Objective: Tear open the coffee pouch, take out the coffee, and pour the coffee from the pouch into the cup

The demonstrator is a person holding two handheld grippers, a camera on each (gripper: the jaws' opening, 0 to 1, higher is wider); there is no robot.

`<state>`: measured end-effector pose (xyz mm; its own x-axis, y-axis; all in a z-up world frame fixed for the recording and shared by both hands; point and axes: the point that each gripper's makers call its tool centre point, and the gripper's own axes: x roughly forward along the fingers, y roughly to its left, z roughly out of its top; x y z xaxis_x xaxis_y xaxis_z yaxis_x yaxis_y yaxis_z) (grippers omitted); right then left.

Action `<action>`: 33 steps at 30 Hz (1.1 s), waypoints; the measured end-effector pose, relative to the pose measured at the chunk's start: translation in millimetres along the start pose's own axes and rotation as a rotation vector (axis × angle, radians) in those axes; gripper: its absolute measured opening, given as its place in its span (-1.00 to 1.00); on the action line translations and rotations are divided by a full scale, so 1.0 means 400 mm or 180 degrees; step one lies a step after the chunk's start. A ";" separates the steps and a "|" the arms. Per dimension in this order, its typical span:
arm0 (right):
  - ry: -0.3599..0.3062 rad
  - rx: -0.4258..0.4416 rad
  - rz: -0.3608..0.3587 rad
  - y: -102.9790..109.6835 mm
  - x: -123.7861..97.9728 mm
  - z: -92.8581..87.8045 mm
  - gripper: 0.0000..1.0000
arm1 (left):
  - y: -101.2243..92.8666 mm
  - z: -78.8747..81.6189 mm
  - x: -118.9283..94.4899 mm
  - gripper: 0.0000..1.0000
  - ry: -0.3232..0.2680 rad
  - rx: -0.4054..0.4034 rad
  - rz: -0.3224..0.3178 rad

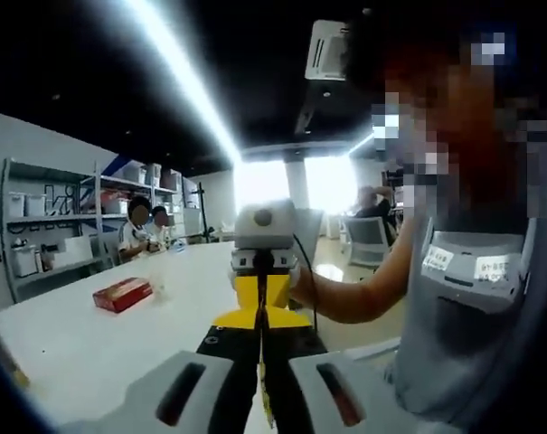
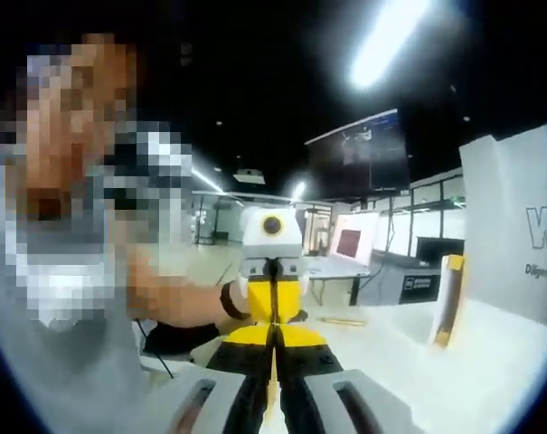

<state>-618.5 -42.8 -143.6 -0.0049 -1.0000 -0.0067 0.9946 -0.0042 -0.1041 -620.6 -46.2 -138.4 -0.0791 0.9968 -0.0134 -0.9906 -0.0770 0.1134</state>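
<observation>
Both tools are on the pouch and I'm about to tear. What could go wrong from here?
1. The yellow coffee pouch is pinched between the left tool and the right tool up in the air, not low over the white table. A sudden tear may scatter coffee.
2. The tools grip very close together, so one may slip off rather than start a tear.

Dim ceiling with glaring strip lights (image 1: pixel 178 77); blown-out windows (image 1: pixel 296 185) behind; soft, slightly blurred pictures, bent toward the edges.
</observation>
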 end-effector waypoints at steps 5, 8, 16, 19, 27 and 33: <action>-0.0111 0.0002 -0.0036 -0.001 0.002 0.006 -0.94 | 0.002 0.000 0.004 -0.96 -0.0051 -0.0022 0.0014; -0.0184 0.0082 -0.0040 -0.004 -0.002 0.010 -0.96 | 0.002 0.005 0.005 -0.95 -0.0111 -0.0041 0.0002; -0.0113 0.0235 -0.0051 -0.007 -0.006 0.003 -0.98 | 0.002 -0.001 0.015 -0.93 -0.0125 0.0083 -0.0026; -0.0114 0.0265 -0.0031 -0.008 -0.008 0.004 -0.98 | -0.001 0.002 0.018 -0.93 -0.0134 0.0189 -0.0026; -0.0192 0.0559 0.0157 -0.008 -0.017 0.019 -0.99 | -0.009 0.020 0.026 -0.95 -0.0052 0.0847 0.0118; -0.0262 0.1054 0.0531 -0.019 -0.023 0.018 -0.99 | -0.008 0.023 0.034 -0.96 0.0217 0.1736 0.0358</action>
<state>-625.1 -33.6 -135.8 0.1549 -0.9843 0.0848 0.9609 0.1701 0.2187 -617.7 -32.2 -129.9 -0.2059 0.9780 -0.0336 -0.7755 -0.1422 0.6151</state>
